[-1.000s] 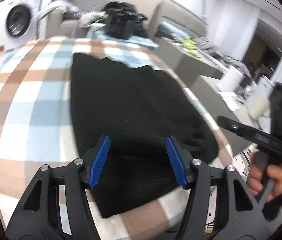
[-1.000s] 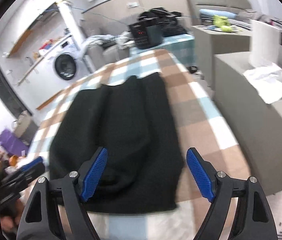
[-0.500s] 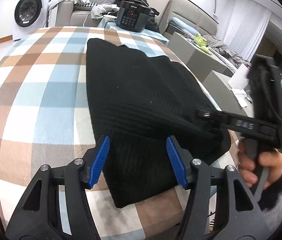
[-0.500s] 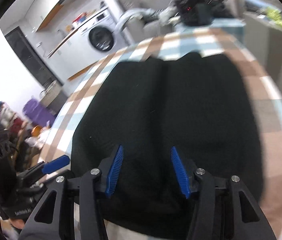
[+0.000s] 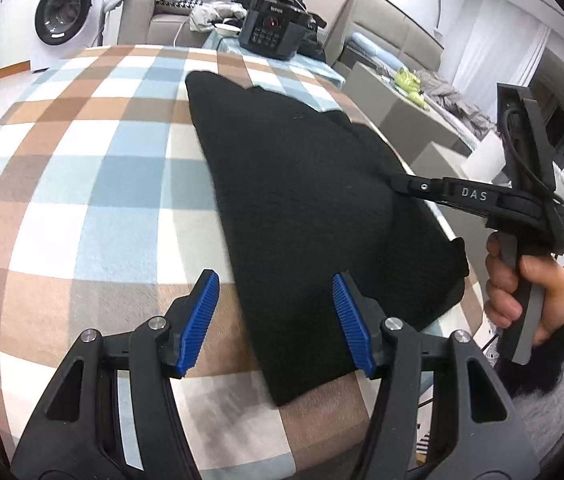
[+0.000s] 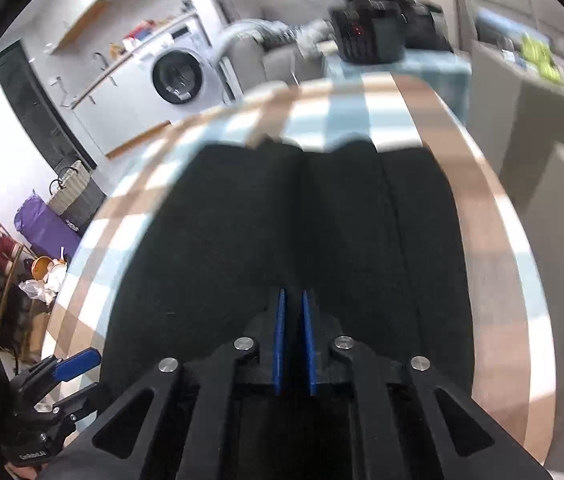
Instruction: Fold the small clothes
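Closing over the near hem, the right gripper (image 6: 293, 316) had just brought its blue ribbed pads almost together, and dark cloth showed in the thin gap between them, so it looked pinched onto a bunch of the black garment (image 5: 314, 200). A second before, those jaws had stood wide above the same cloth; half a second before, half as wide. In my judgement that meant the grasp for the next fold was made, and lifting could follow.

The left gripper (image 5: 276, 320) hung with its jaws about half apart, unchanged, straddling the garment's near left edge without pressing on it. The person's hand (image 5: 522, 288) gripped the right tool's grey handle just beyond the garment's right edge.

The garment lay flat on the checked blanket (image 5: 82, 184), spread lengthwise away from both grippers. It looked a soft, matte, finely ribbed knit with two lengthwise creases, seemingly shorts or a skirt. The blanket beneath was fuzzy, in brown, pale blue and white squares.
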The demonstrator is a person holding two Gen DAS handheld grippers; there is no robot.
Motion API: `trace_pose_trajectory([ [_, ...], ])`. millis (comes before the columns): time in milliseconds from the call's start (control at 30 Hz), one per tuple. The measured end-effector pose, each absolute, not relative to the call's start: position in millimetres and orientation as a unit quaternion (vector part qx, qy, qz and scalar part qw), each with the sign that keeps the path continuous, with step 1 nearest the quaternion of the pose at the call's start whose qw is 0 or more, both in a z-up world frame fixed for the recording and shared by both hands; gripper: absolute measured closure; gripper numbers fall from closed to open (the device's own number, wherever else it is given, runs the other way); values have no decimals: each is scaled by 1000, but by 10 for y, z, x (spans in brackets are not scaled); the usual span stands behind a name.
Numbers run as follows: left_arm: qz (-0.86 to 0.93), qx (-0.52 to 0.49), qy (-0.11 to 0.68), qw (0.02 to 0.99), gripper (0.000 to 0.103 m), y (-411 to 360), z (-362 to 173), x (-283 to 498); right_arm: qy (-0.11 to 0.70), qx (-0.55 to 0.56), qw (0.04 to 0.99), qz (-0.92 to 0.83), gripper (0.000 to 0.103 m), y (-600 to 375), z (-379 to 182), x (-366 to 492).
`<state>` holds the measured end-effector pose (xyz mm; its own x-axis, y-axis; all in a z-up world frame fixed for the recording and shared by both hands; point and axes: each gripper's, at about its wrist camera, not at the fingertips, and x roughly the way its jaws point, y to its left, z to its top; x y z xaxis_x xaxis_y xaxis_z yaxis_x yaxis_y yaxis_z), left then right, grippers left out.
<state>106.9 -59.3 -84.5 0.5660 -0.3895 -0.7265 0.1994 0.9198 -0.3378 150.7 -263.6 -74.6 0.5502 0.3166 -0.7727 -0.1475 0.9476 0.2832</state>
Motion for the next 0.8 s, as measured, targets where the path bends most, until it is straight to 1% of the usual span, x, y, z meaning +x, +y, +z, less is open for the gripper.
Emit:
trace_pose_trajectory([
  [33, -169, -106, 436, 877, 47, -611, -861, 1061, 452, 96, 878, 127, 82, -2689, -752, 1468],
  [67, -170, -105, 438, 877, 47, -627, -877, 1055, 448, 102, 880, 122, 76, -2767, -750, 1393],
  [100, -172, -104, 440, 875, 47, -640, -895, 1056, 443, 119, 879, 128, 68, -2863, -753, 1297],
  [133, -173, -103, 443, 874, 47, -651, -915, 1064, 441, 130, 878, 135, 63, -2915, -741, 1224],
  [333, -169, -104, 456, 867, 47, -666, -995, 1122, 449, 170, 859, 177, 62, -3078, -870, 842],
  [567, -167, -105, 453, 869, 47, -651, -968, 1134, 434, 173, 862, 197, 63, -2966, -890, 692],
  [733, -164, -105, 448, 872, 47, -622, -928, 1117, 400, 176, 877, 200, 63, -3026, -694, 642],
  [800, -163, -105, 450, 872, 47, -618, -940, 1122, 406, 168, 873, 209, 63, -2989, -681, 671],
])
